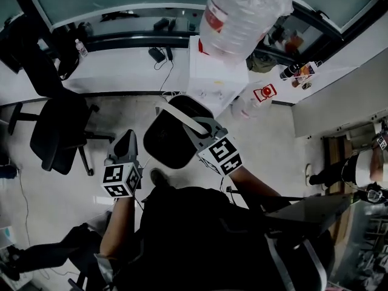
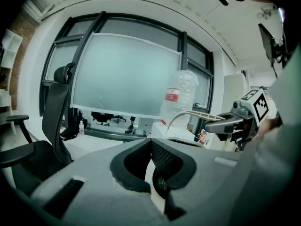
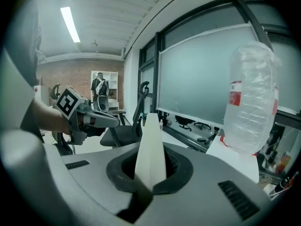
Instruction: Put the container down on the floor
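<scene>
In the head view the container [image 1: 171, 139], a dark round bin with a white bail handle [image 1: 187, 119], hangs above the pale floor [image 1: 121, 111]. My right gripper [image 1: 204, 130] is shut on that handle from the right. In the right gripper view the handle [image 3: 151, 145] stands as a white strip between the jaws. My left gripper [image 1: 126, 138] is just left of the bin, apart from its rim. Its dark fingers [image 3: 110, 120] meet in a point with nothing held. In the left gripper view the handle [image 2: 190, 114] arcs out of the right gripper [image 2: 217, 123]; the bin is hidden behind the gripper housing.
A white water dispenser [image 1: 215, 71] with a big clear bottle [image 1: 245, 14] stands just beyond the bin. A black office chair [image 1: 57, 126] is at left, and cables [image 1: 162, 80] trail by the wall. My shoe [image 1: 159, 177] is under the bin. Another person [image 1: 351, 168] stands at right.
</scene>
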The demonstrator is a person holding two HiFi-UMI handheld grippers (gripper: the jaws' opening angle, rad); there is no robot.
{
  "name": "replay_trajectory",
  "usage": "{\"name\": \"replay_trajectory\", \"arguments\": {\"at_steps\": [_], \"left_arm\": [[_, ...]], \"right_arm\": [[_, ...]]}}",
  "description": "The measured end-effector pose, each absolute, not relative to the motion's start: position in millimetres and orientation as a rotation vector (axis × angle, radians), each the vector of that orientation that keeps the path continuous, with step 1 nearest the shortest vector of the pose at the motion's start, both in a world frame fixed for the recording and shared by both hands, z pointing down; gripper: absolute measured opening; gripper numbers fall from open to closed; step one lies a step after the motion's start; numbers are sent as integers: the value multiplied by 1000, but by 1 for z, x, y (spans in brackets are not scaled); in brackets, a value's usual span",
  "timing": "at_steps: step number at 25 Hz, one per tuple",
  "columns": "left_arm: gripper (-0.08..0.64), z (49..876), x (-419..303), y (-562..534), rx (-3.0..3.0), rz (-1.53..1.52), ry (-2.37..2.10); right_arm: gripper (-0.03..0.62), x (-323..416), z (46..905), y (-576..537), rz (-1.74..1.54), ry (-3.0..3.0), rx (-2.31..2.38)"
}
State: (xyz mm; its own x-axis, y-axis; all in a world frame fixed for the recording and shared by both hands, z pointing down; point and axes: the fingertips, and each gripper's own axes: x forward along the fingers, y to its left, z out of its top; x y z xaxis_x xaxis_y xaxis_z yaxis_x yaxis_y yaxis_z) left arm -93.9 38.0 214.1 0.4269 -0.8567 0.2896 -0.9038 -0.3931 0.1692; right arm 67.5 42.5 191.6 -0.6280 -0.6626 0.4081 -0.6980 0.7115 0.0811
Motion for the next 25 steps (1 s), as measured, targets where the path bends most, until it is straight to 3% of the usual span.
{"name": "replay_trajectory", "arguments": {"at_steps": [12, 25], "left_arm": [[11, 227, -152, -12, 2425, 257, -1457], [11, 278, -145, -64, 2370, 281, -1494]], "right_arm": [[9, 5, 201, -12, 119, -2476, 1092], [9, -20, 269, -66, 139, -2501, 957]]}}
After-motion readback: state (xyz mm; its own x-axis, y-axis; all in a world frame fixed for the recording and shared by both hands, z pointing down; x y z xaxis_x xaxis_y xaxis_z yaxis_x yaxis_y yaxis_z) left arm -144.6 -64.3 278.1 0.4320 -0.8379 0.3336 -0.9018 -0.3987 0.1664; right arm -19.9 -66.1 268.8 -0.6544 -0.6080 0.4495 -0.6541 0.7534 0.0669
